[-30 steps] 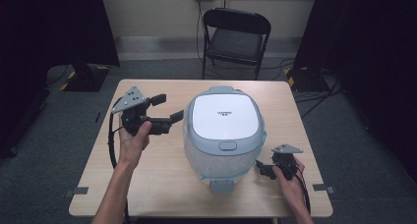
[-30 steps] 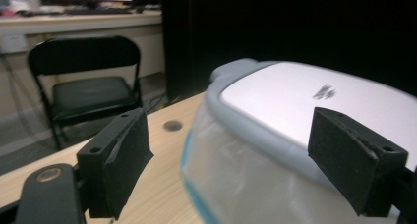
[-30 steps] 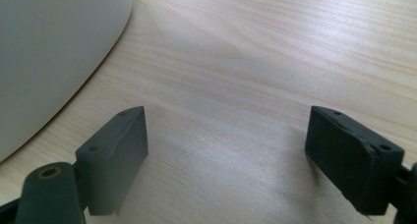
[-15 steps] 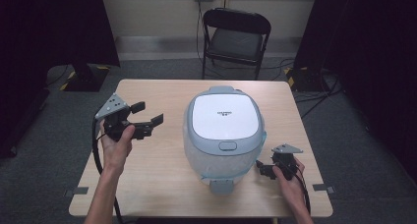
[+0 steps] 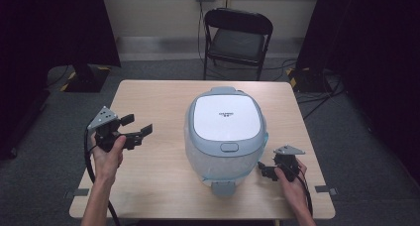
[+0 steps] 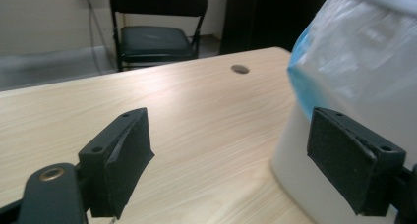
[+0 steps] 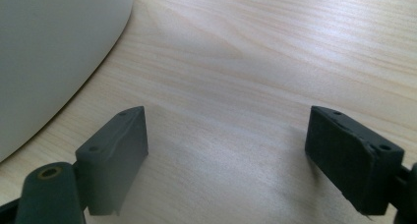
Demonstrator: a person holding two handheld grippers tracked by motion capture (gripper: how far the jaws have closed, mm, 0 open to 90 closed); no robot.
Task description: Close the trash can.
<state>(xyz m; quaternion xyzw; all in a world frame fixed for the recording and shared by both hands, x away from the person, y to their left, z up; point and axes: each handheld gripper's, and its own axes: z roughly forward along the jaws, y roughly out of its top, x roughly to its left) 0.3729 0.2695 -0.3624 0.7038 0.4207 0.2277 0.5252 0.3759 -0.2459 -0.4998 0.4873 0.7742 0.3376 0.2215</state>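
Room: dark curtains hang at both sides of the high view, with a pale wall along the top and grey carpet below.
Table: light wood-grain table [image 5: 158, 181] fills the middle of the high view; a small round hole [image 6: 240, 69] sits in its top, seen upper centre in the left gripper view.
Chair: black folding chair [image 5: 237, 37] stands at the top centre of the high view, beyond the table's far edge.
Rice cooker: large white and grey rice cooker [image 5: 225, 132] sits at the centre of the table, lid closed, its latch button toward the lower edge of the frame; clear film with blue edging wraps its body.
Left gripper: left gripper [image 5: 136, 127] is held above the table at the left of the high view, well apart from the cooker and pointing toward it; jaws spread wide, holding nothing.
Left gripper view: the cooker's wrapped wall [image 6: 354, 62] fills the right side, partly behind the right-hand jaw.
Right gripper: right gripper [image 5: 265, 170] is low at the lower right of the high view, just beside the cooker's base; jaws wide, with bare wood between them.
Right gripper view: the cooker's pale curved wall [image 7: 54, 52] occupies the upper left.
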